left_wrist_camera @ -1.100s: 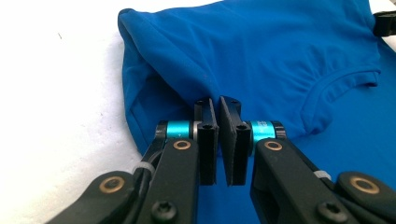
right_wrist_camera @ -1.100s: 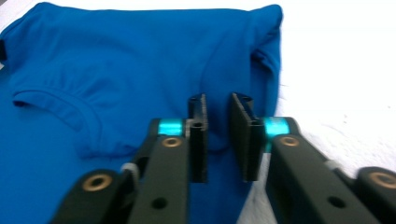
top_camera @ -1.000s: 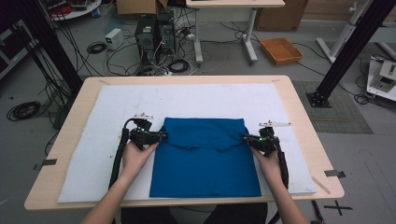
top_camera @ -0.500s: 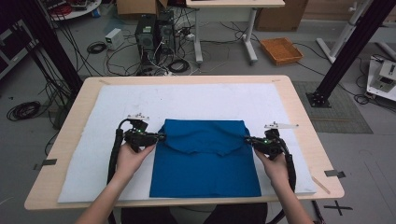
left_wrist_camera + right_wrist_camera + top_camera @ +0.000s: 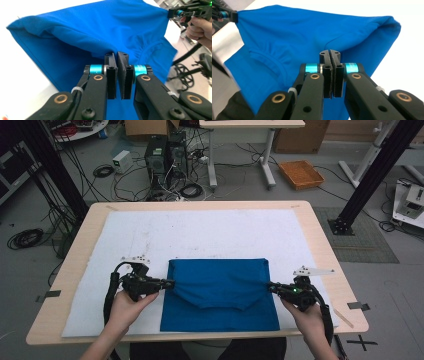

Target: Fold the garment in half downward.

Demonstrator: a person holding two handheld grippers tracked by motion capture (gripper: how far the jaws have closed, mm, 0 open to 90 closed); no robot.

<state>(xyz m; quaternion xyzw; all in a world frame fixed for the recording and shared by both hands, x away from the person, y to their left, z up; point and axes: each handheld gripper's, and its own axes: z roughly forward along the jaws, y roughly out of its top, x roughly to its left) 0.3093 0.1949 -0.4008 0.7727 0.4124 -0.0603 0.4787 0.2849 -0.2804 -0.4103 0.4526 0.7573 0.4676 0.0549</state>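
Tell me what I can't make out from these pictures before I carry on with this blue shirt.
- Blue shirt: its underside and any layers beneath, high view, covered by its own top fold.
- Left gripper: how much cloth sits between the jaws, left gripper view, hidden by the pads.
- Right gripper: the same, right gripper view.
- Near table edge: high view, cut off by forearms and the frame's bottom.

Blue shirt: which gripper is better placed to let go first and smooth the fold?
Probably the left gripper. Its jaws look slightly parted on the blue shirt, while the right gripper has its jaws pressed together on the opposite edge.
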